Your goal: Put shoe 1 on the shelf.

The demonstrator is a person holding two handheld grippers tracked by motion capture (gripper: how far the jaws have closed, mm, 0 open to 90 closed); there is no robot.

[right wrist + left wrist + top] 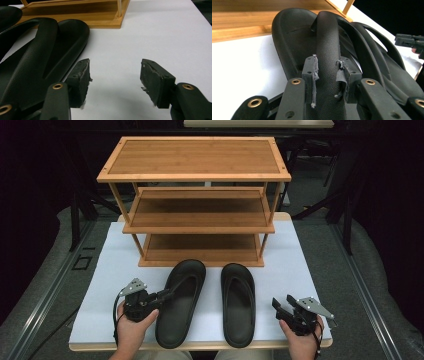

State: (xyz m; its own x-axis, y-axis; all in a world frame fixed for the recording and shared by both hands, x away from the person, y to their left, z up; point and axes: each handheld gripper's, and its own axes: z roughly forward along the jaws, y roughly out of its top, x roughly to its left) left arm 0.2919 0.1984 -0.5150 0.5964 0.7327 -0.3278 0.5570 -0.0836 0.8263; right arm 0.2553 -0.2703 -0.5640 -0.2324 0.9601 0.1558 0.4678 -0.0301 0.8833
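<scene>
white table (300, 270), dark room

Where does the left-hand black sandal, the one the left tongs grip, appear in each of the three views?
High view: left sandal lies low centre, left of its twin, before the wooden rack.
Left gripper view: it spans the centre, its strap between the left tongs.
Right gripper view: far left edge, beyond the other sandal.
Shared landmark: the wooden rack.

A three-tier bamboo shoe rack (195, 202) is standing on a white-topped table (300, 265); grey carpeted floor (45, 265) is lying around it, with darkness surrounding.
</scene>
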